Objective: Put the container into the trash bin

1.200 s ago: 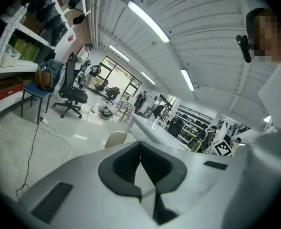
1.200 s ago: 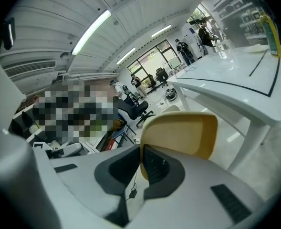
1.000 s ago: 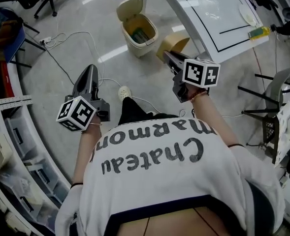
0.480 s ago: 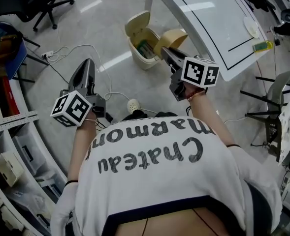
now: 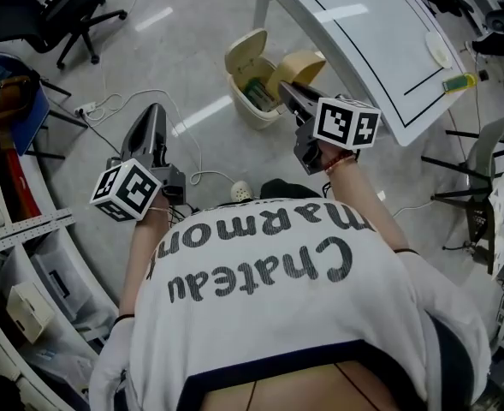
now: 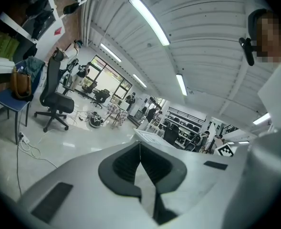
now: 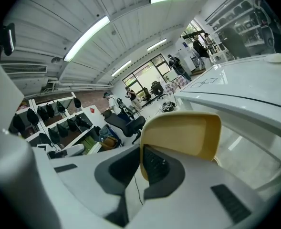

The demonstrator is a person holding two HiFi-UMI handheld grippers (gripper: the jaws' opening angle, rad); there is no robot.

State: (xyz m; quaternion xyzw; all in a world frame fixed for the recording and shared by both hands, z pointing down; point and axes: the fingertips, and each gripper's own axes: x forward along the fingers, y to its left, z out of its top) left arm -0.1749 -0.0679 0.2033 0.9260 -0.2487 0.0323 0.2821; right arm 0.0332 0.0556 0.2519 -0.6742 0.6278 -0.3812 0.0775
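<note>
Tan rounded container [image 5: 298, 65] nearer plastic bin [image 5: 254, 116]

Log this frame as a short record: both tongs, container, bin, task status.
left tongs: shut, empty
right tongs: shut on the tan container
trash bin: on the floor beside the white table, lid up
task status: container held close by the bin's rim, not yet inside
</note>
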